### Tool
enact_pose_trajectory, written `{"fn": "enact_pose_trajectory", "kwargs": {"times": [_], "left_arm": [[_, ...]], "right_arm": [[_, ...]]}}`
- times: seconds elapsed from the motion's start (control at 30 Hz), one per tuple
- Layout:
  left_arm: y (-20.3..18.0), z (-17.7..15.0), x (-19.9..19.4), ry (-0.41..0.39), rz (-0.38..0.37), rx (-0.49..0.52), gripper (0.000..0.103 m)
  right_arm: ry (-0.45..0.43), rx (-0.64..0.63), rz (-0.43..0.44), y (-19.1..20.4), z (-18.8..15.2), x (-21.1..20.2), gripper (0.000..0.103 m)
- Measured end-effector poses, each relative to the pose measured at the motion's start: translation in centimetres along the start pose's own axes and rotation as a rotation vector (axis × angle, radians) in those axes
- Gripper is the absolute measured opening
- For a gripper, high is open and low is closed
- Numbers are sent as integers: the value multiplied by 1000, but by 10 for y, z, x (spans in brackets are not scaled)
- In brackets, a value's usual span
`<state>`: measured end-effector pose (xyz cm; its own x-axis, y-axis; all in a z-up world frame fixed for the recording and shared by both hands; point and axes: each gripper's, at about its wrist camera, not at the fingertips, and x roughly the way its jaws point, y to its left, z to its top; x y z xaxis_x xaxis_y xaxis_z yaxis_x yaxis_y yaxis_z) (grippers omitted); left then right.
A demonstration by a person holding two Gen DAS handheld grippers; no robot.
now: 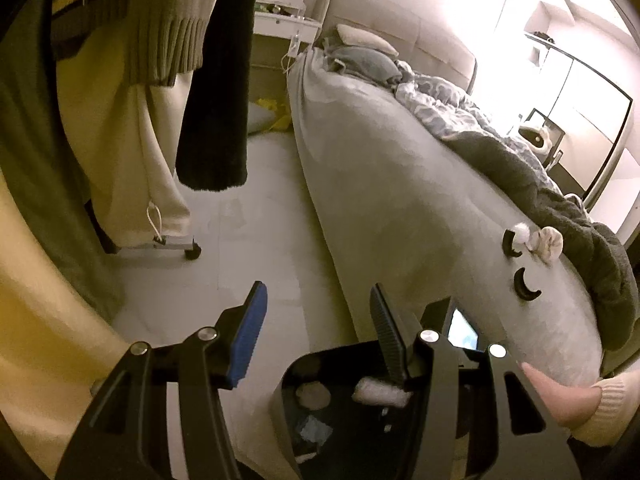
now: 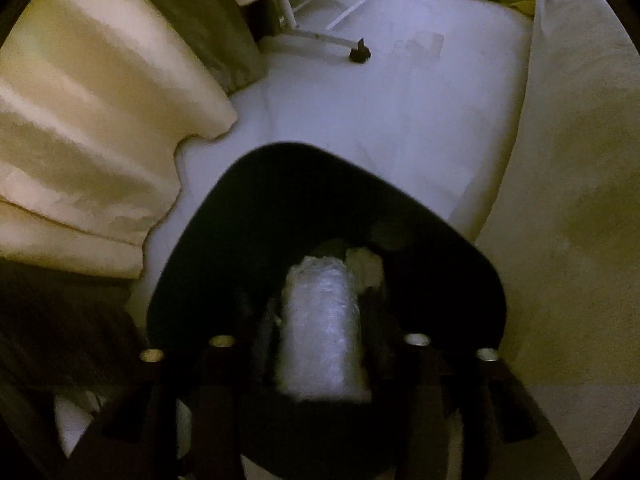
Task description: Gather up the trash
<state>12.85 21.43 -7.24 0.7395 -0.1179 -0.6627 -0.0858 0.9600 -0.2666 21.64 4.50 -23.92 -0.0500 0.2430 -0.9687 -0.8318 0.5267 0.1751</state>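
Trash, a roll of bubble wrap [image 2: 322, 328], is clamped between the fingers of the right gripper [image 2: 320, 344] over the open black bin [image 2: 192, 240] on the floor beside the bed [image 1: 400, 200], while the left gripper [image 1: 318, 320] hangs wide and unloaded above the bin

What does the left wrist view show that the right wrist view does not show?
Only the left wrist view shows the bed with its rumpled blanket, the nightstand and the open left gripper. Only the right wrist view shows the right gripper closed on a bubble wrap roll over the bin. Both show the black trash bin, the pale floor and the rack's caster wheel.
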Motion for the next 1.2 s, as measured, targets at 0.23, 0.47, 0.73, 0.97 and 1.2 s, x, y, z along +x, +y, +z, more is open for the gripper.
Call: {"fn": "enact_pose_trajectory", "kwargs": {"times": [0.23,0.47,0.73,0.97,1.2], "left_arm": [[-5,10,-8,-40,6,12,56],[-13,22,-13,-78,3,5,58],[-37,38,-14,-127,17,21,63],[-53,50,-15,-170,21,21,70],[-75,51,1,-161,8,26,75]], "right_arm": [[3,-19,-20,3,-1,-3,62],[-68,-42,7,7,1,-27,70],[-218,-57,9,1,2,-78,71],[-407,-55,-51,-14,-8,-134,71],[-485,-16,-84,-38,-30,-166,71]]}}
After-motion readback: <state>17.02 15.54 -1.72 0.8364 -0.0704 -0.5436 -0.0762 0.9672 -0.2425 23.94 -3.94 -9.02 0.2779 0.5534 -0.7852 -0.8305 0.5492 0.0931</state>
